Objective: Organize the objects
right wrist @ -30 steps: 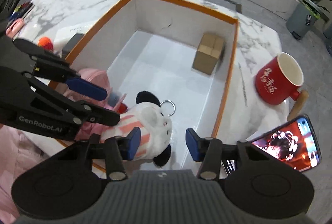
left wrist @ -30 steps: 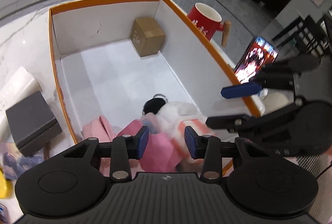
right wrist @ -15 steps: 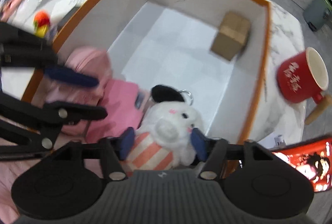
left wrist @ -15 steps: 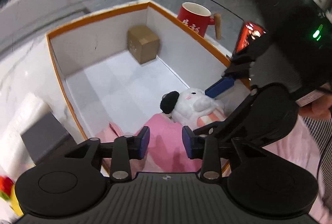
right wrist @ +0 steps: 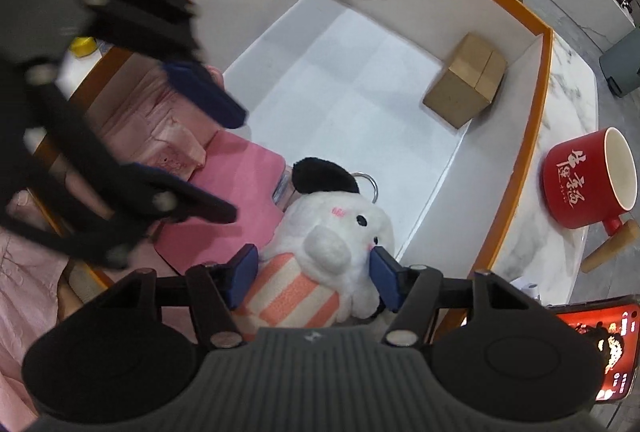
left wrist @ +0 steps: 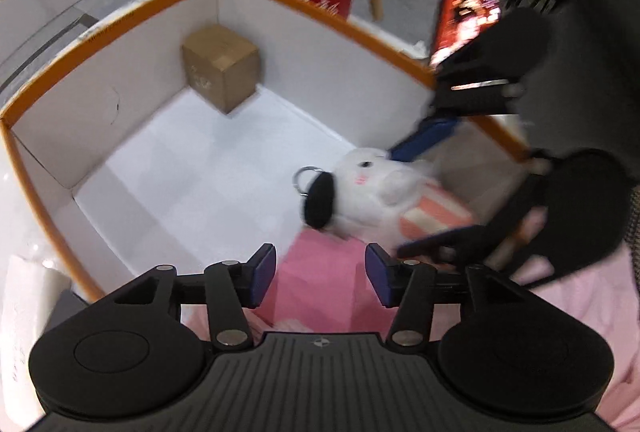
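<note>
Marble-patterned tabletop (right wrist: 568, 103), white with grey veins, carrying all items below.

Storage box (left wrist: 132, 15), large, open-topped, white inside with an orange rim; fills most of both views.

Pink cloth (left wrist: 324, 280), folded, lying in the near end of the box and over its near edge, under and beside the plush toy.

Left gripper (left wrist: 320, 272), black with blue pads, poised above the pink cloth at the near end of the box. Jaws opening; pads clear of the cloth, nothing clamped.

Right gripper (right wrist: 312, 276), same make, on the right of the box interior, pointed steeply down. Jaws closing slightly around the plush toy's striped body; the right pad sits against the white fur, the left pad is just beside the stripes. A firm grasp cannot be confirmed.

Plush toy (right wrist: 336, 244), white with a black ear, pink cheeks and an orange-and-white striped body; lies in the near right part of the box, touching the pink cloth. Metal key ring (right wrist: 366, 183) at its head.

Red mug (right wrist: 580, 183), white inside, wooden handle, on the tabletop outside the box's right wall.

Cardboard box (right wrist: 466, 85), small, brown, in the far right corner of the storage box.

Phone (right wrist: 600, 348), screen lit red, outside the near right corner.
</note>
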### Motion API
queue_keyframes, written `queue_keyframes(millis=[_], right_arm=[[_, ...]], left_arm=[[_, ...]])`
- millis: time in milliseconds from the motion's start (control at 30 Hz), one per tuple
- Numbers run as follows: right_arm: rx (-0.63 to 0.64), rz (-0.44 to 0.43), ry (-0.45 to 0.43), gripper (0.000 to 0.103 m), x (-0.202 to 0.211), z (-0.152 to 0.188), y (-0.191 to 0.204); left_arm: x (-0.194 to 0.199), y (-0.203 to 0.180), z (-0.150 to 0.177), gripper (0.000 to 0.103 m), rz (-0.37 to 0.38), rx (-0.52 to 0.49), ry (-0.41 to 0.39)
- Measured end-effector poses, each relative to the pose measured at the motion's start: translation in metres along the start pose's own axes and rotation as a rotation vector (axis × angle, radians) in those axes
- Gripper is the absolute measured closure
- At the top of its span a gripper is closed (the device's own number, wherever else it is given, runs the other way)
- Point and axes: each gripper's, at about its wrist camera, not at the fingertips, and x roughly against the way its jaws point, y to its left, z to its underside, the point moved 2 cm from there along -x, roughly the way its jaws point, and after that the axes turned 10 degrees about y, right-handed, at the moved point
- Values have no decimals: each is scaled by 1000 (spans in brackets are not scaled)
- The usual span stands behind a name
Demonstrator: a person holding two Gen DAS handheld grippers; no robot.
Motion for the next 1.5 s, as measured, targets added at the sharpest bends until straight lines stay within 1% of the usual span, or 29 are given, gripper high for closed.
queue_keyframes(millis=[33, 167, 233, 367, 400, 433, 500, 567, 633, 667, 800, 967, 1100, 1133, 1200, 1300, 1400, 1433, 1500], right_arm=[[2, -3, -6, 41, 0, 1, 0], [11, -9, -18, 41, 1, 2, -1], [18, -13, -19, 41, 1, 1, -2], [27, -26, -28, 41, 1, 1, -3], [27, -27, -33, 42, 1, 2, -3], [28, -26, -37, 42, 2, 2, -4], [29, -24, -46, 42, 2, 3, -3], [32, -23, -53, 43, 2, 4, -3], [37, -28, -54, 43, 3, 4, -4], [41, -33, -54, 43, 3, 4, -6], [84, -54, -58, 45, 4, 5, -10], [101, -69, -31, 48, 7, 3, -14], [105, -54, -13, 46, 11, 2, -20], [106, -67, -4, 46, 11, 1, -21], [96, -93, 19, 51, 10, -2, -22], [65, -110, 58, 52, 6, -6, -17], [-25, -107, 83, 48, 4, -11, -16], [-62, -107, 87, 48, 4, -12, -17], [-128, -95, 98, 48, 4, -13, -17]], left_arm=[[-5, 1, -3, 43, 0, -5, 19], [-18, -3, -13, 43, 47, -73, 88], [-24, -3, -18, 43, 48, -93, 102], [-33, -2, -26, 44, 106, -132, 136], [-36, -1, -27, 47, 122, -139, 156], [-38, 0, -27, 48, 141, -135, 171], [-38, -1, -26, 53, 149, -154, 176], [-35, -3, -24, 57, 141, -172, 171], [-31, -8, -19, 63, 123, -213, 159], [-28, -10, -16, 64, 116, -228, 155], [-17, -13, -9, 64, 116, -262, 159], [-8, -17, 2, 64, 92, -299, 184], [1, -19, 12, 64, 82, -309, 196], [4, -20, 16, 64, 80, -311, 197], [7, -20, 21, 64, 74, -315, 201], [8, -17, 20, 64, 70, -322, 210], [9, -13, 20, 65, 62, -316, 204], [11, -3, 2, 65, 60, -314, 202], [12, -1, 1, 65, 52, -312, 194]])
